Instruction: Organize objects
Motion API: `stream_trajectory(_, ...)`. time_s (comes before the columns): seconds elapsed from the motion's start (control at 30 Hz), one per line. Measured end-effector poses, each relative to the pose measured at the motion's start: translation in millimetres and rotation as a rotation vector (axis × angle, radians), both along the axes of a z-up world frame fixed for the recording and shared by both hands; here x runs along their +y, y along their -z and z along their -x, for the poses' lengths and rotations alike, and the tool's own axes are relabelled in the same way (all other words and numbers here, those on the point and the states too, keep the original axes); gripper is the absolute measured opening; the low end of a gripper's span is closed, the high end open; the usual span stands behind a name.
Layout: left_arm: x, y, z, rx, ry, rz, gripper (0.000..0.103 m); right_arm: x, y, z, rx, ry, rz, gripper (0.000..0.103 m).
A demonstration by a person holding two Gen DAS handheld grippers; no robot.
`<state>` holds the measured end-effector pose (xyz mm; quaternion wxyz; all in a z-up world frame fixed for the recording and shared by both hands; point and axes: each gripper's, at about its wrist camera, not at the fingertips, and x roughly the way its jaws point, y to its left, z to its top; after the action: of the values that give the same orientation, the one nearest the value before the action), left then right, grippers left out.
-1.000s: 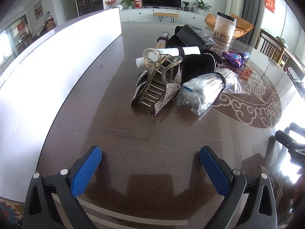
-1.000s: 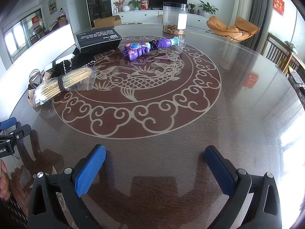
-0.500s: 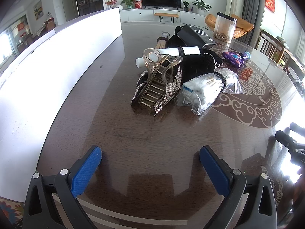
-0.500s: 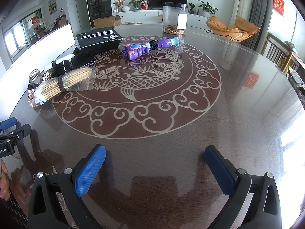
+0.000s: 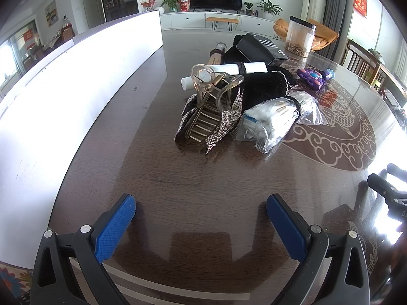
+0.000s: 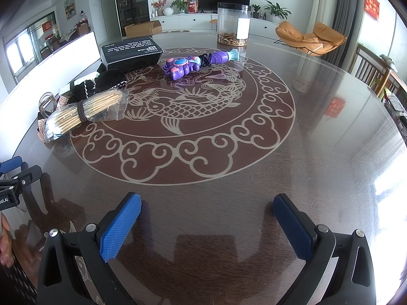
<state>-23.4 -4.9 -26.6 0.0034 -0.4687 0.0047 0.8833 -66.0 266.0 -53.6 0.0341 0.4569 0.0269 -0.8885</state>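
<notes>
A pile of objects lies on the dark table [image 5: 157, 183]. A clear hair claw clip [image 5: 211, 101] rests on a rhinestone piece [image 5: 226, 124], next to a bag of cotton swabs [image 5: 272, 119], a black cloth [image 5: 264, 86], a white tube [image 5: 226, 72], a black box [image 5: 259, 48] and a purple toy [image 5: 313, 77]. My left gripper [image 5: 201, 213] is open and empty, well short of the pile. My right gripper [image 6: 207, 214] is open and empty over the fish medallion; the swab bag [image 6: 86, 113], the toy [image 6: 198, 62] and the box [image 6: 132, 50] lie far ahead to the left.
A clear jar [image 6: 232, 24] stands at the far side of the table. A white panel [image 5: 76, 76] runs along the table's left edge. Wooden chairs [image 6: 376, 68] stand at the right. Each gripper shows at the edge of the other's view.
</notes>
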Motion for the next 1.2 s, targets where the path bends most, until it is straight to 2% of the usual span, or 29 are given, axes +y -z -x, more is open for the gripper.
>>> stream_trajectory(0.47, 0.2, 0.1, 0.2, -0.001, -0.001, 0.0, 0.103, 0.0, 0.0, -0.1, 0.0, 0.0, 0.0, 0.103)
stream_trajectory(0.6, -3.5, -1.2, 1.9, -0.024, -0.037, 0.003, 0.103, 0.1, 0.0, -0.1, 0.0, 0.0, 0.0, 0.103)
stream_trajectory(0.67, -7.4, -5.0, 1.0, -0.006, -0.061, -0.002, 0.103, 0.1, 0.0, -0.1, 0.0, 0.0, 0.0, 0.103)
stream_trajectory(0.73, -11.2, -12.6, -3.2, 0.038, -0.067, -0.033, 0.103, 0.1, 0.0, -0.1, 0.0, 0.0, 0.0, 0.103)
stream_trajectory(0.83, -13.1, -23.2, -9.2, 0.096, -0.079, -0.037, 0.103, 0.0, 0.0, -0.1, 0.0, 0.0, 0.0, 0.103)
stream_trajectory(1.2, -42.4, -39.5, -17.3, 0.184, -0.177, -0.148, 0.103, 0.0, 0.0, -0.1, 0.0, 0.0, 0.0, 0.103)
